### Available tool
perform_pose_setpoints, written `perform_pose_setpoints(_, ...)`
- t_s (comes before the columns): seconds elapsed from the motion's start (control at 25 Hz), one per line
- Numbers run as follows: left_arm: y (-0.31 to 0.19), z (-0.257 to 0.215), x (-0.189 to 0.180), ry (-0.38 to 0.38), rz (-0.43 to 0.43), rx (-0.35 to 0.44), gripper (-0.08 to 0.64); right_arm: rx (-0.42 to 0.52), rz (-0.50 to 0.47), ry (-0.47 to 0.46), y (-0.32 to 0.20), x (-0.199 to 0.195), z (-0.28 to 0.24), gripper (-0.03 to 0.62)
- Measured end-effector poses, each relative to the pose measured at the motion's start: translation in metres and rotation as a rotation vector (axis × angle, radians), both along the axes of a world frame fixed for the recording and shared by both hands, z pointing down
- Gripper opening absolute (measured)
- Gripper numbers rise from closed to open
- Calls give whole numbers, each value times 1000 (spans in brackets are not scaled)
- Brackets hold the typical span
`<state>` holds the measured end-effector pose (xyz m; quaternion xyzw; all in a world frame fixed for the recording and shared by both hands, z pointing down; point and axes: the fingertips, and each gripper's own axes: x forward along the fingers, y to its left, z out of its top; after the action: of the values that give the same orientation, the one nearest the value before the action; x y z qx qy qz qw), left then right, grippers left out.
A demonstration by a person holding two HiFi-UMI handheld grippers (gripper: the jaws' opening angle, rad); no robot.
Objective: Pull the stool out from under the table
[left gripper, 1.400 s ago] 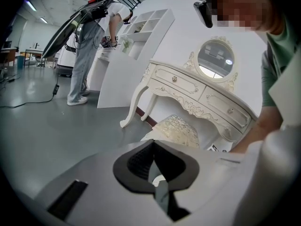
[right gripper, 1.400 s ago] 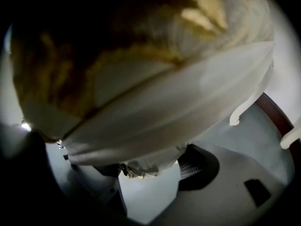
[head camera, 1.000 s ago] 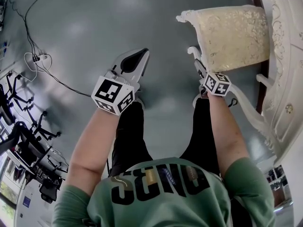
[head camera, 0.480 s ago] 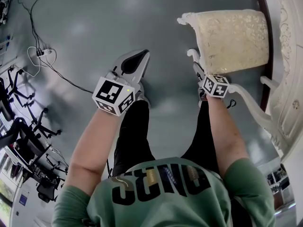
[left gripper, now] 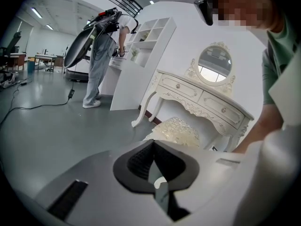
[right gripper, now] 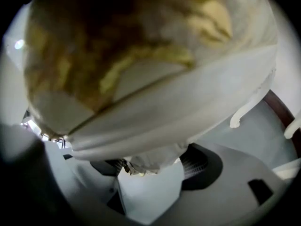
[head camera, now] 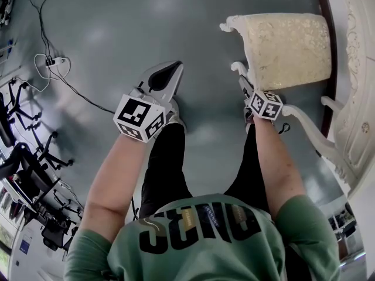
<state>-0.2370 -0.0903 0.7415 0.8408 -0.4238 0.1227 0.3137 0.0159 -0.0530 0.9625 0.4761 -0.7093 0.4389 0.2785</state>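
Head view: the left tool (head camera: 171, 72) is closed up tight and holds nothing. It hangs over the smooth grey floor (head camera: 146, 22). The right tool (head camera: 245, 85) grips the near edge of the white carved stool (head camera: 287, 45) with the cream cushion top. The stool stands on the floor right beside the white carved surface (head camera: 354, 57), and most of its cushion is out in the open. Both bare arms reach forward from a green shirt (head camera: 199, 239). The left arm (head camera: 111, 174) is well apart from the stool, and the right arm (head camera: 281, 163) goes straight to it.

Left gripper view: the two black pads (left gripper: 136, 166) of the left tool meet at the tip, with nothing between them. Past them, the stool stands in front of the surface, which has drawers and a round mirror (left gripper: 214, 64) on top. Far off, a person (left gripper: 101, 55) stands at a tall white shelf (left gripper: 150, 39).

Right gripper view: the jaws of the right tool stand wide, and a white carved bit of the stool's frame sits between them. The black pads (right gripper: 202, 163) touch it on both sides. The cream cushion fills the top of the view, very close and blurry
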Motion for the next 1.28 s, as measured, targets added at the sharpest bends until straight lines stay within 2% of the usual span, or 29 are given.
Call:
perform_pose_setpoints(0.28,3,-18,11,4,-11,10,6,-35,-9,20,19,12,-14,324)
perform_pose_setpoints(0.6,-1,-62,32,9,-13,42,6,-38,-56,16,34,15,-64,324)
perform_pose_setpoints(0.84,-12,-115,39,11,-28,79,6,-11,-78,12,15,17,-123,324)
perform_pose_setpoints(1.28,-11,-225,64,-2,-34,137,6,112,-110,-7,-30,38,-260,314)
